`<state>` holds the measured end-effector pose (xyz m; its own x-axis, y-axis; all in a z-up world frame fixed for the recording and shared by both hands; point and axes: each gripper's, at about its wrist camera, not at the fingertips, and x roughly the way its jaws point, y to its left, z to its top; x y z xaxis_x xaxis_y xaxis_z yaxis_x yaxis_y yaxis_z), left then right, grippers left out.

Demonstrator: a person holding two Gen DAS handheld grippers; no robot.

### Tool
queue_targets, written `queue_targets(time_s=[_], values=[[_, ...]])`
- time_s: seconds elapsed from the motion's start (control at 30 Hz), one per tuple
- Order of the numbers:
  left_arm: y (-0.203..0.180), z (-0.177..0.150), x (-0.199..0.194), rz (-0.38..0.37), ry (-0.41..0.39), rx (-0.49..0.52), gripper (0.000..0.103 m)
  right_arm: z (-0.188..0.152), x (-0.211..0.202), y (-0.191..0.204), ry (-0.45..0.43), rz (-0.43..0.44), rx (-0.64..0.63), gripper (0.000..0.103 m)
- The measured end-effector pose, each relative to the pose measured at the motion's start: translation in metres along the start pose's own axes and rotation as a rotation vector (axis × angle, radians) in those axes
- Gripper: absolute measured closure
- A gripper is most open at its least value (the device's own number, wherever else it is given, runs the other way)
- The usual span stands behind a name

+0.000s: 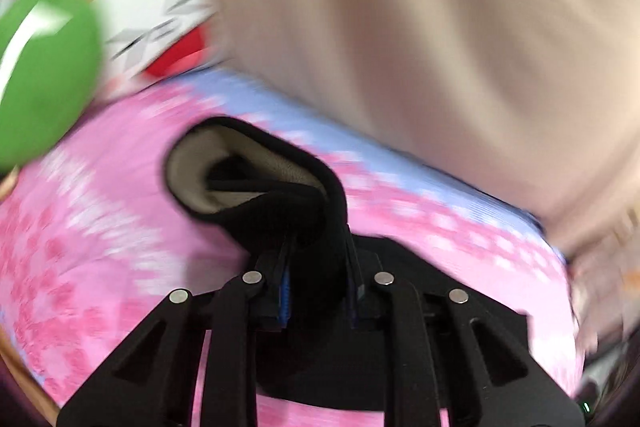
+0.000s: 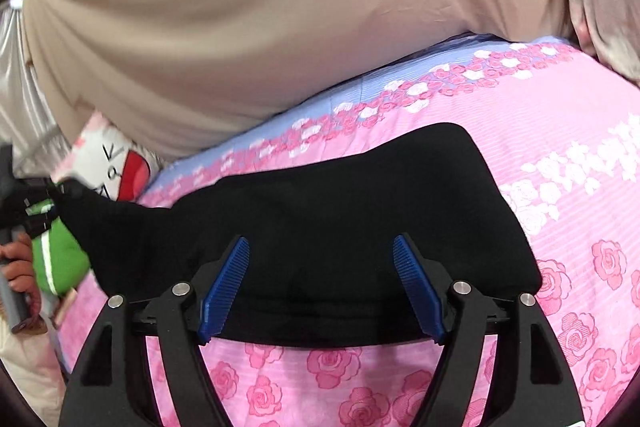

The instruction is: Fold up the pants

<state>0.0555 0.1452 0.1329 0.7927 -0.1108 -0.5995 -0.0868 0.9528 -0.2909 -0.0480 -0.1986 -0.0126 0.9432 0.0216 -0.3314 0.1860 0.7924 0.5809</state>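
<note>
The black pants (image 2: pixel 340 207) lie on a pink rose-print bedsheet (image 2: pixel 560 131). My right gripper (image 2: pixel 322 247) is open, its blue pads (image 2: pixel 224 287) spread just above the near edge of the pants. My left gripper (image 1: pixel 320 263) is shut on a bunched end of the pants (image 1: pixel 256 171), which shows a beige lining; this view is motion-blurred. The left gripper also shows at the far left of the right wrist view (image 2: pixel 44 203), holding a corner of the pants lifted off the bed.
A large beige cover (image 2: pixel 240 27) rises behind the bed. A white and red printed pillow (image 2: pixel 116 167) and a green object (image 1: pixel 44 75) sit at the left. A blue band (image 2: pixel 280 123) edges the sheet.
</note>
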Motion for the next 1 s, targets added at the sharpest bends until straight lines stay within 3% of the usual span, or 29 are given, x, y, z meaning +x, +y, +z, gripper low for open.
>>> queue_targets(time_s=[0.1,0.17,0.2,0.23,0.33,0.43,0.5,0.57,0.67,0.7,0.8,0.93,0.97,1.0], values=[[-0.088,-0.028,0.009,-0.103,0.063,0.153,0.082,0.001,-0.005,-0.005,-0.02,0.026,0.027,0.029],[-0.127,-0.06,0.033,-0.148,0.172,0.22,0.075,0.002,-0.007,-0.009,-0.027,0.034,0.048,0.029],[-0.146,-0.085,0.055,-0.162,0.268,0.255,0.066,0.003,-0.008,-0.012,-0.028,0.04,0.061,0.028],[-0.154,-0.1,0.067,-0.157,0.313,0.276,0.053,0.003,-0.009,-0.016,-0.029,0.042,0.076,0.028],[-0.161,-0.141,0.08,-0.065,0.34,0.328,0.036,0.004,-0.012,-0.032,-0.035,0.062,0.148,0.028],[-0.141,-0.143,0.063,-0.075,0.308,0.31,0.015,0.003,-0.01,-0.043,-0.023,0.087,0.201,0.027],[-0.119,-0.136,0.038,-0.067,0.249,0.296,0.013,0.003,-0.006,-0.042,0.0,0.109,0.2,0.026],[-0.091,-0.126,0.012,-0.001,0.177,0.293,0.007,0.005,0.0,-0.032,0.029,0.116,0.16,0.026],[-0.043,-0.116,-0.009,0.114,0.114,0.257,0.006,0.013,0.011,-0.009,0.067,0.143,0.086,0.023],[-0.028,-0.113,-0.011,0.133,0.109,0.237,0.006,0.018,0.019,0.0,0.103,0.168,0.073,0.017],[0.018,-0.114,-0.017,0.158,0.115,0.139,0.006,0.03,0.052,0.018,0.194,0.237,0.091,0.017],[0.059,-0.117,-0.021,0.172,0.12,0.057,0.006,0.031,0.107,0.037,0.314,0.164,0.076,0.016],[0.066,-0.117,-0.024,0.177,0.122,0.052,0.006,0.03,0.113,0.044,0.299,0.139,0.055,0.015],[0.071,-0.117,-0.025,0.183,0.123,0.048,0.006,0.03,0.115,0.052,0.288,0.131,0.027,0.022]])
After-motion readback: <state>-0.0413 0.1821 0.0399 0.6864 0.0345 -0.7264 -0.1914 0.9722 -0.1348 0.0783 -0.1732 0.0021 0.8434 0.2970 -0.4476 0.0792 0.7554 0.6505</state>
